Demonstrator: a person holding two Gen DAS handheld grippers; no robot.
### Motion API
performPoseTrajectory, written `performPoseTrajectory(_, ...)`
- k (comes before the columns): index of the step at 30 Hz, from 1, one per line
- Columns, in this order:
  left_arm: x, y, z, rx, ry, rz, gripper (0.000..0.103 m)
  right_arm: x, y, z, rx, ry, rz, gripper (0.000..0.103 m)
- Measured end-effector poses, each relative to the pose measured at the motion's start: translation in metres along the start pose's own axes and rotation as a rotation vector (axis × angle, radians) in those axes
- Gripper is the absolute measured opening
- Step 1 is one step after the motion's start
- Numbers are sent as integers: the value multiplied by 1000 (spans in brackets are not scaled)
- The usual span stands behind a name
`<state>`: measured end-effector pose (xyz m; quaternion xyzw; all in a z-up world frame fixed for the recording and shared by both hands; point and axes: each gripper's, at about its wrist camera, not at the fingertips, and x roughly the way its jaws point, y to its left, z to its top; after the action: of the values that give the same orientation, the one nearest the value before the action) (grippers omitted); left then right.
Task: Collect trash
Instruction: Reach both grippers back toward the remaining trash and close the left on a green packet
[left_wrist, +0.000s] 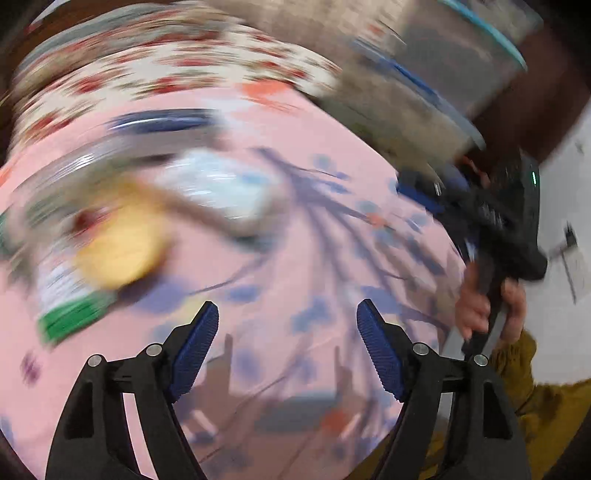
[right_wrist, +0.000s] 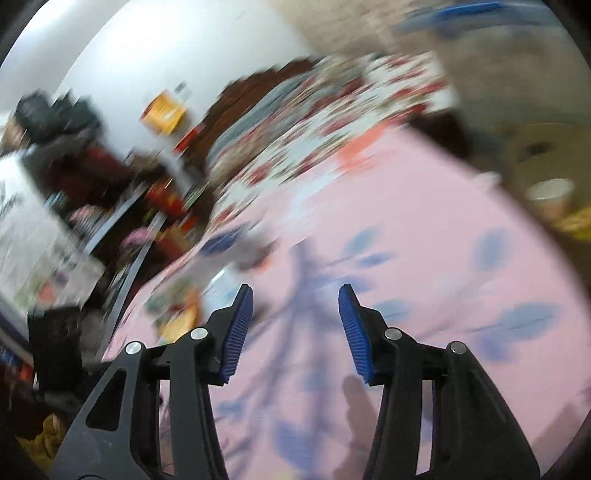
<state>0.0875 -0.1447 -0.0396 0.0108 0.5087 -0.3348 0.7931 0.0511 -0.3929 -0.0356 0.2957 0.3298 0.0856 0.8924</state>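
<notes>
Both views are motion-blurred. My left gripper is open and empty above a pink sheet with blue leaf print. To its upper left lies blurred trash: a yellow round piece, a white-and-green wrapper and a pale plastic packet. My right gripper is open and empty over the same pink sheet. Blurred wrappers lie left of its left finger. The right gripper, held in a hand, also shows in the left wrist view.
A floral cloth lies beyond the pink sheet. A clear bin with a blue rim stands at the far right; in the right wrist view it holds a paper cup. Cluttered shelves stand left.
</notes>
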Motion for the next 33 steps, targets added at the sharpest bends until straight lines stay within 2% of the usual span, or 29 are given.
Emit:
performPoseTrajectory(4, -38, 67, -13, -174, -84, 74, 71, 56, 68, -21, -103, 133, 89, 49)
performPoseTrajectory(7, -52, 102, -17, -265, -127, 97, 69, 87, 107, -30, -193, 183, 88, 49)
performPoseTrajectory(11, -51, 137, -17, -327, -135, 105, 69, 121, 131, -32, -235, 224, 26, 49)
performPoseTrajectory(14, -44, 155, -17, -341, -129, 105, 69, 143, 136, -31, -236, 258, -15, 49)
performPoseTrajectory(18, -36, 166, -10, -349, -138, 61, 67, 157, 135, -32, -224, 263, -39, 47)
performPoseTrajectory(19, -33, 164, -7, -344, -140, 55, 57, 160, 137, -32, -223, 261, -36, 40)
performPoseTrajectory(20, -28, 161, -6, -331, -131, 44, 30, 163, 138, -32, -219, 270, -31, 30)
performPoseTrajectory(21, -23, 160, -8, -322, -111, 31, 15, 165, 140, -34, -217, 274, -30, 22)
performPoseTrajectory(22, -18, 157, -9, -317, -88, 29, 4, 166, 142, -36, -219, 278, -31, 18)
performPoseTrajectory(26, -29, 146, -23, -287, -100, 39, 2, 147, 144, -48, -228, 282, -10, 14)
performPoseTrajectory(30, -64, 145, -52, -289, -125, 44, 2, 112, 142, -64, -242, 257, 3, 13)
performPoseTrajectory(33, -95, 147, -76, -318, -155, 47, 2, 79, 129, -70, -235, 212, -21, 13)
